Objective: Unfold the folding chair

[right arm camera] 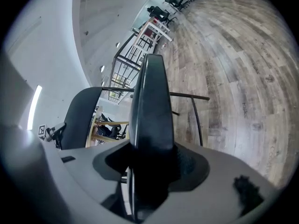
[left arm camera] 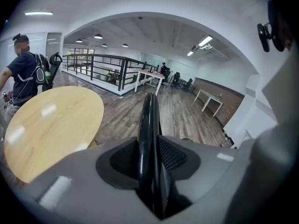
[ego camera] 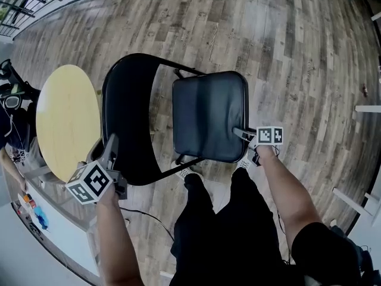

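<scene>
The black folding chair [ego camera: 202, 100] stands on the wooden floor [ego camera: 286, 52] just beside the round yellow tabletop [ego camera: 65, 121]; its curved, glossy backrest [ego camera: 128, 124] is the part nearest the tabletop; its padded, round-cornered seat [ego camera: 211, 124] lies on the side away from the tabletop, with thin dark tube legs showing around it; the left claw [ego camera: 111, 143] is clamped on the backrest's edge, close to the tabletop; the right claw [ego camera: 241, 133] is clamped on the seat's edge, well apart from the tabletop.
</scene>
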Demonstrator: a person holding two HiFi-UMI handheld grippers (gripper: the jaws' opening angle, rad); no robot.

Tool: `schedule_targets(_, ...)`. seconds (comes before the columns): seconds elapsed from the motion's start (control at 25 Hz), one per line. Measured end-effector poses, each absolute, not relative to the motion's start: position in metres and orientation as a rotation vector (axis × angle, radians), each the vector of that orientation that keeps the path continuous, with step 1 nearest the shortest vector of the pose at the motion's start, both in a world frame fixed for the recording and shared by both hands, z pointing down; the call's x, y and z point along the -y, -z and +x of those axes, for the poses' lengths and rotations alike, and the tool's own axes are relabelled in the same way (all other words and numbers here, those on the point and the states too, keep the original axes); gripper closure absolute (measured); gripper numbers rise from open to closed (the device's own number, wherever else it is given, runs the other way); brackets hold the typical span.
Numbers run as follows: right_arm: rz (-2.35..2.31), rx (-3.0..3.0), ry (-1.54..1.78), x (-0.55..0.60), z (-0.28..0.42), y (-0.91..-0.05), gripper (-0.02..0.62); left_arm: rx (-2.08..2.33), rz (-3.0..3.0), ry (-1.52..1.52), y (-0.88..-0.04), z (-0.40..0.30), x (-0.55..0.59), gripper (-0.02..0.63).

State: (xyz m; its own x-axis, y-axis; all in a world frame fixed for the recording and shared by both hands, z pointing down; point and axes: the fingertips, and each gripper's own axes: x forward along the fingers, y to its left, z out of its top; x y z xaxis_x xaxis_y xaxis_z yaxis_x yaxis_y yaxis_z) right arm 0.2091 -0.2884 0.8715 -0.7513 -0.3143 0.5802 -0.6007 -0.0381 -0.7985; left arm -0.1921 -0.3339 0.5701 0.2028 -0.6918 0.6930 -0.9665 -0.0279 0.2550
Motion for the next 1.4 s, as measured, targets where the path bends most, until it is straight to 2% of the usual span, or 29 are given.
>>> schedule_targets(0.56,0.944,2.051,-1.944,0.286,0.237,-0.902,0.364,1.547,1.781,-0.477,-0.598,-0.200,0.335,0.457)
schedule_targets(1.4,0.940,2.105,-2.011,0.281,0.292,-0.962,0.344,1.536,1.793,-0.452,-0.627,-0.169,0.334,0.456)
